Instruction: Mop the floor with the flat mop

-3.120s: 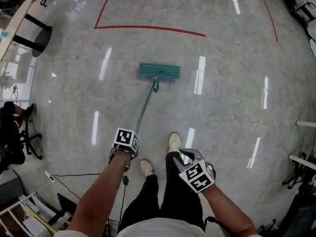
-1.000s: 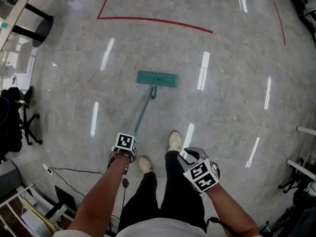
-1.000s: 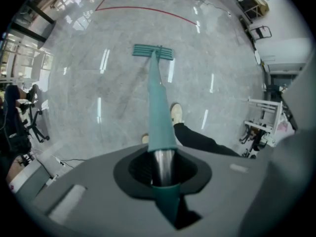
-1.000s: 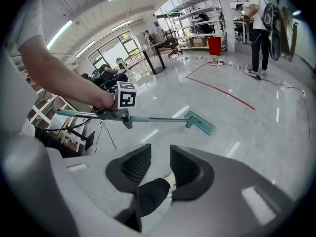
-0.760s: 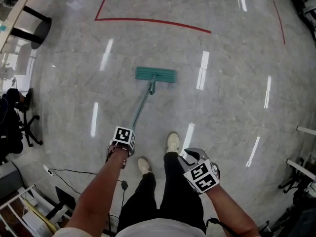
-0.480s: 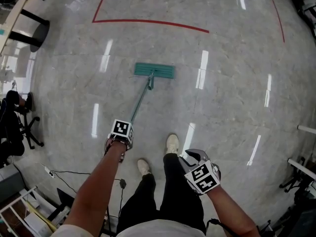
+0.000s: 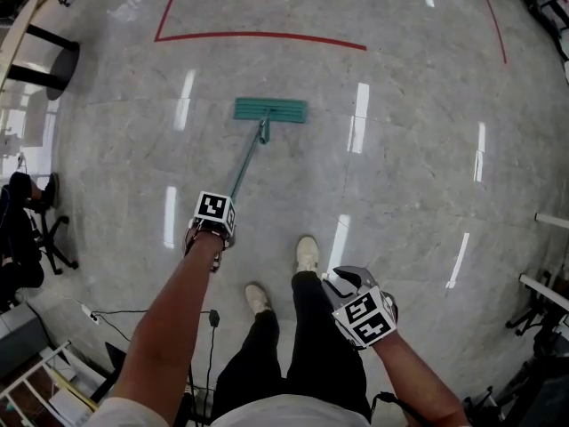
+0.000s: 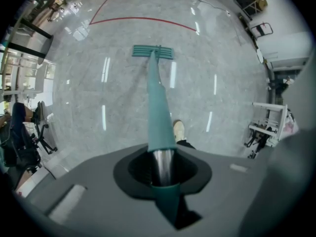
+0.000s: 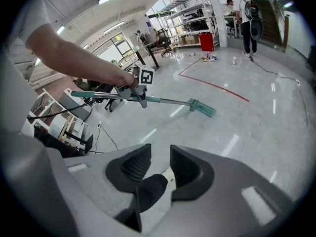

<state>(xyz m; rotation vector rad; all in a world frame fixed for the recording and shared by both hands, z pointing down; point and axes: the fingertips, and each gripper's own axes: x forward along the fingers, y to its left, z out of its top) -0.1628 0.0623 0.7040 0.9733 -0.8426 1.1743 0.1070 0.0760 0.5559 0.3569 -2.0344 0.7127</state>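
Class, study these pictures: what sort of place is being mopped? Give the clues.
Probably an indoor lab or workshop hall: polished stone floor marked with a red line, metal shelving racks at the far side, an office chair and loose cable at the edge.

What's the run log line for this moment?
left gripper: shut on mop handle | right gripper: open, empty | mop head: flat on floor
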